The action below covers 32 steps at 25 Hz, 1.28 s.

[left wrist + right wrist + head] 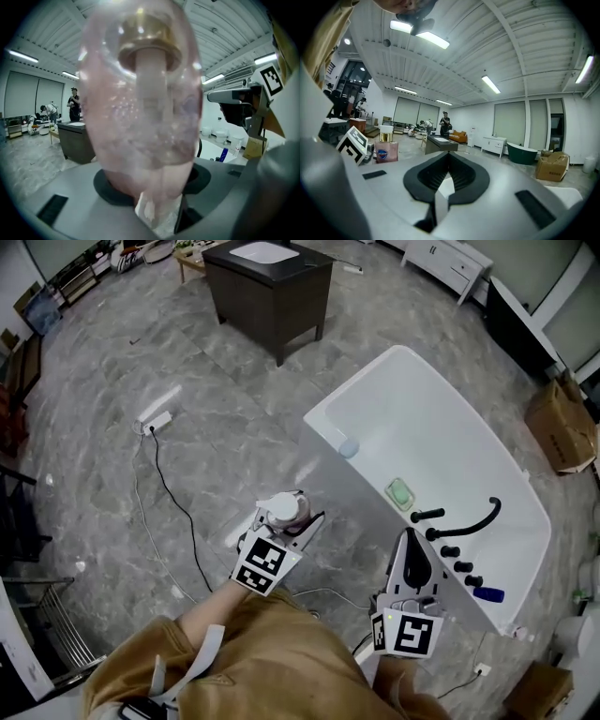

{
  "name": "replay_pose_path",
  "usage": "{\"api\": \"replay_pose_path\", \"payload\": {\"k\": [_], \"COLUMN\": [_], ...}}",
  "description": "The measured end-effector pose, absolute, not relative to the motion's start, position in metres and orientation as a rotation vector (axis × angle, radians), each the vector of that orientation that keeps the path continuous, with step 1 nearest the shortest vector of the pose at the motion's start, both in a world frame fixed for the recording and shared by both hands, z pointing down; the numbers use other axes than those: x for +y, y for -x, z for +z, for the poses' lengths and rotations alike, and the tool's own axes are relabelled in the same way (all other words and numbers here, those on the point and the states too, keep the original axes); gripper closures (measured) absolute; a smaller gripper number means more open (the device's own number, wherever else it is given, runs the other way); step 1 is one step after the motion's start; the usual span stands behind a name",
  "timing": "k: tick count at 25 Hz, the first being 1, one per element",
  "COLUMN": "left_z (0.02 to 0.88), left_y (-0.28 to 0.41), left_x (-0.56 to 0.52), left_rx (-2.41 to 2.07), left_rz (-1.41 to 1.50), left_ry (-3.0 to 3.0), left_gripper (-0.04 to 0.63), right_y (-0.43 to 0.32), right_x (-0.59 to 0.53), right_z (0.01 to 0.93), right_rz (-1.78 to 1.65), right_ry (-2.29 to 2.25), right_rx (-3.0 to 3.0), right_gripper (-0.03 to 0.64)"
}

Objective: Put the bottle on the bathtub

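The bottle (282, 507), pink and clear with a white cap and a gold collar, is not on the bathtub (450, 442). It hangs over the grey floor (216, 456) just off the tub's long side, at the left of it in the head view. The left gripper (286, 519) has it, jaws clamped on its sides. In the left gripper view the bottle stands upright between the jaws and fills most of the frame.

The right gripper (411, 540) carries nothing: its jaws are pressed together with no gap. It hovers at the tub's near rim, just beside the black faucet (472, 521) and the row of black knobs (459, 565). The right gripper view shows the bottle off to the left, bearing a blue label.

On the tub's rim lie a green soap (401, 493), a pale round thing (349, 447) near the corner, and a small blue thing (487, 594) next to the knobs.

Beyond the tub's far end stands a dark cabinet (272, 292). Well to the tub's left a white power strip (155, 421) lies on the floor with a black cable (173, 498) trailing from it. To the tub's right sits a cardboard box (561, 427). A person (445, 123) stands by the cabinet, seen in the right gripper view
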<state>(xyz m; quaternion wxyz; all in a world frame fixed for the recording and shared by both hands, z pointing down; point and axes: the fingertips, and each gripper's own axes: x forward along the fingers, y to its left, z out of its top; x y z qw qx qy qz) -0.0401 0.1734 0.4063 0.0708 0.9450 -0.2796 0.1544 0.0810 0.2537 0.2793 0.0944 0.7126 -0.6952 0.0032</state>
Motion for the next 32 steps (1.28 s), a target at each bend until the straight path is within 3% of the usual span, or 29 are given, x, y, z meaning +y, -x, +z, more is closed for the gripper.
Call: {"api": "replay_pose_path", "payload": {"k": [16,32], "left_z": [0.431,0.479], "left_y": [0.026,-0.023], "left_x": [-0.012,-0.092], "left_rx": [-0.684,-0.772], "left_rz": [0.494,0.618], "left_ry": [-2.835,-2.809], "left_gripper": [0.36,0.36], "right_y": [-0.083,-0.138], "right_x": [0.055,-0.011], "right_z": [0.288,0.307], "right_rz": [0.07,0.082], "right_ry": [-2.141,-2.11], "right_rx": [-1.92,-1.974], "right_gripper": [0.612,0.612]}}
